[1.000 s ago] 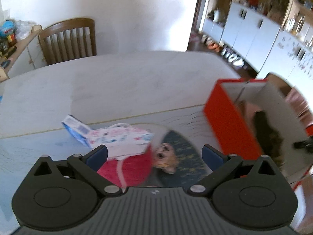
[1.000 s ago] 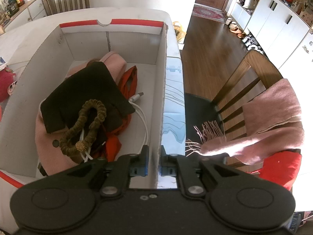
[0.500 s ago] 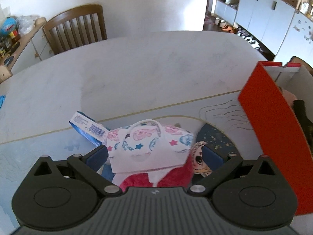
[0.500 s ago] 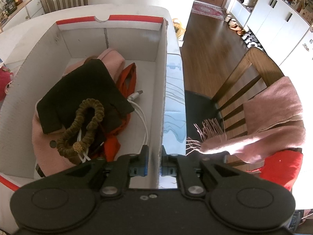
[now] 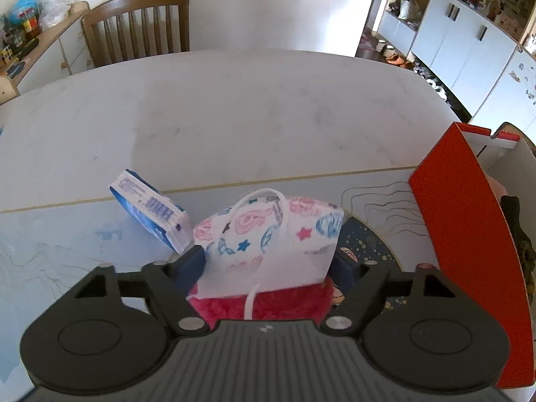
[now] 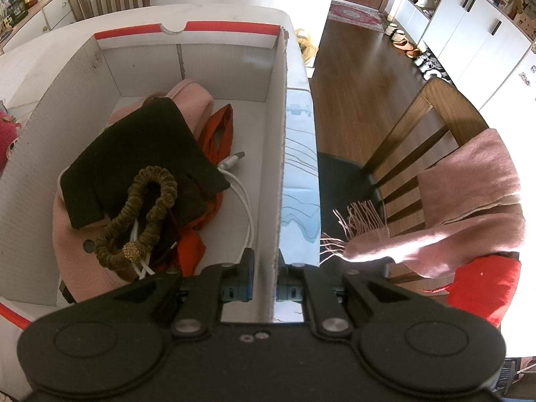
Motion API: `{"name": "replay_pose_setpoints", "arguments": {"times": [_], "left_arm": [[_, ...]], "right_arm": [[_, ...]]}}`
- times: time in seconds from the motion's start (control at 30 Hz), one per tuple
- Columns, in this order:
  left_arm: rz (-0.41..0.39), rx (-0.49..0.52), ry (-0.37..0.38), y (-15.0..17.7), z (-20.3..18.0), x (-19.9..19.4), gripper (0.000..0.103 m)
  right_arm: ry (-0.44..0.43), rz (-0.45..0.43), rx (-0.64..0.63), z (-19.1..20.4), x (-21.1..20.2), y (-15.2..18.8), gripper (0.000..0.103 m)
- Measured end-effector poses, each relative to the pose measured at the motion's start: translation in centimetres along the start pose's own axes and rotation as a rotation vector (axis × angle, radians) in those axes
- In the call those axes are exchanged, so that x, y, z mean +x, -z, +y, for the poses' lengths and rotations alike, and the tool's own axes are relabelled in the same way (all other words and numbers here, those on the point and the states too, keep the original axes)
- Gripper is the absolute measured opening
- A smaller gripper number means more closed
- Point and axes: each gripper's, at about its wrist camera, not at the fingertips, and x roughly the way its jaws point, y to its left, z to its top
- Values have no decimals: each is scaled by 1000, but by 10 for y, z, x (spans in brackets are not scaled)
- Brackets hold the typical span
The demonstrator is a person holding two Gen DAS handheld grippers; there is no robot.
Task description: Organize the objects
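A white face mask with pink and blue prints lies on a red plush toy on the table. My left gripper points down over it. Its jaws are closing, with the mask between them and a pad at each edge of it. A blue tissue pack leans just left of the mask. A red cardboard box stands to the right. My right gripper is shut on the box's right wall. Inside lie a black glove, an olive scrunchie, a white cable and pink cloth.
A dark round mat with gold specks lies under the plush. The pale table stretches back to a wooden chair. Right of the box, beyond the table edge, a chair carries a pink scarf and something red.
My left gripper has sunk toward the mask and swung left, away from the red box, and its jaws have narrowed around the mask. The right gripper and the box hold still.
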Motion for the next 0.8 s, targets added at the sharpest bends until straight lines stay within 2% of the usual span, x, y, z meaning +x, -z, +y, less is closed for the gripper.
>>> {"name": "replay_pose_setpoints", "arguments": {"times": [0.07, 0.27, 0.37, 0.43, 0.5, 0.8], "left_arm": [[-5, -10, 7, 2, 1, -3, 73], [-46, -31, 4, 4, 5, -14, 51], [-75, -47, 6, 4, 6, -20, 34], [-97, -43, 4, 5, 5, -25, 17], [-113, -38, -1, 4, 3, -29, 9], [-158, 30, -28, 1, -10, -53, 5]], "right_arm": [[1, 0, -1, 0, 0, 0, 9], [2, -1, 0, 1, 2, 0, 9], [1, -1, -1, 1, 2, 0, 9], [4, -1, 0, 1, 1, 0, 9], [4, -1, 1, 1, 2, 0, 9], [4, -9, 5, 0, 0, 0, 5]]}}
